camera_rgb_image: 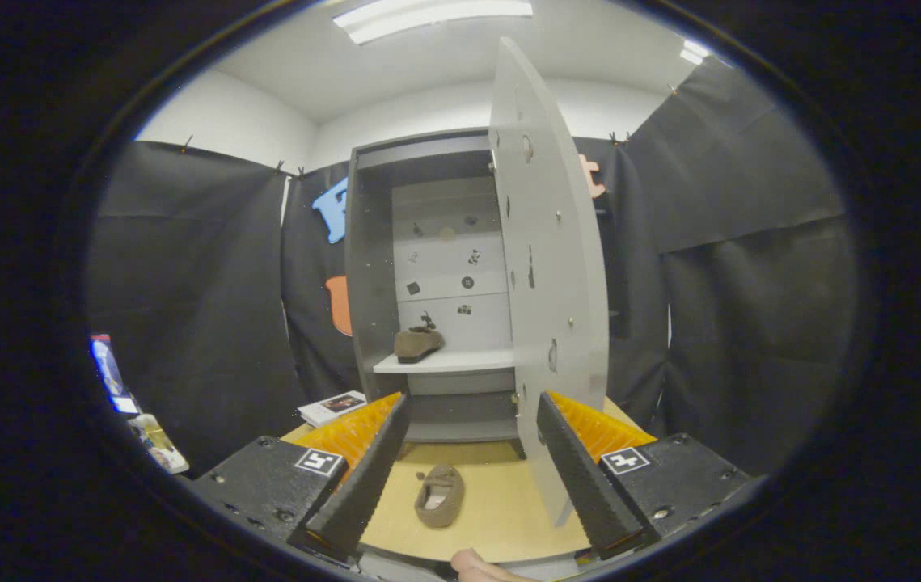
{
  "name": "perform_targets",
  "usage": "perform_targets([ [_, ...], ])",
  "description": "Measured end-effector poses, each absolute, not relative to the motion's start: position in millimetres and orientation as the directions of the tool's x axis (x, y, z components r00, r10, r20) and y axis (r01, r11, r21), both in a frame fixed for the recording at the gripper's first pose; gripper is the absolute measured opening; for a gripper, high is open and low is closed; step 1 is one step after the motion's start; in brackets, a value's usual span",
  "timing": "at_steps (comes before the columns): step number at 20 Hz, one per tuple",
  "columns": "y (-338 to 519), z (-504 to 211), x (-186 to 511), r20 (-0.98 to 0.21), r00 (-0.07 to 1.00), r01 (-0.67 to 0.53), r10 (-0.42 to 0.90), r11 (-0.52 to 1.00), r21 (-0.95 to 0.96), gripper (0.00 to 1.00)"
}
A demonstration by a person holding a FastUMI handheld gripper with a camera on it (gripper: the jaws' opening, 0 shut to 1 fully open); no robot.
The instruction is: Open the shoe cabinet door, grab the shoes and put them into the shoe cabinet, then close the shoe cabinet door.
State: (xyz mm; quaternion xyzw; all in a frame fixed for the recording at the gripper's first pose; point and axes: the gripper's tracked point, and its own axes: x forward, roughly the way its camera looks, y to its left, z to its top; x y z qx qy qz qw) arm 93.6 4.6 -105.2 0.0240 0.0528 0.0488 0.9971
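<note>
One brown shoe (439, 495) lies flat on the wooden table (500, 501), near the table's front edge. Its open top faces up and its pale inside shows. It sits between the two fingers of the gripper (472, 477), touching neither one. The fingers stand wide apart and hold nothing.

A second brown shoe (417, 343) rests on the shelf (460, 361) inside the shoe cabinet (371, 267), close to the shelf's left end and front edge. It lies on its side a little, with its toe to the right.

The grey cabinet stands at the back edge of the table, beyond the fingers. Its door (545, 267) is swung wide open and sticks out toward the gripper, edge on, just to the right of the shelf. The bottom of the door hangs over the table, beside the right finger. Small holes and screws dot the inner side of the door. Small dark marks sit on the pale back panel inside the cabinet.

A small booklet (333, 406) lies at the table's back left corner, left of the cabinet. A fingertip (480, 566) of the person peeks in below the table's front edge, between the fingers
</note>
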Motion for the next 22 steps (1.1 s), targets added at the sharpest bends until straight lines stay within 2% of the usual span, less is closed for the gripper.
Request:
perform_targets([
  [8,10,-166,116,-0.239,0.967,-0.089,0.085,0.996,-0.006,1.00],
  [14,37,-229,128,-0.381,0.913,-0.155,0.146,0.988,0.009,1.00],
  [22,54,-302,126,-0.557,0.826,-0.135,0.093,0.990,-0.036,1.00],
])
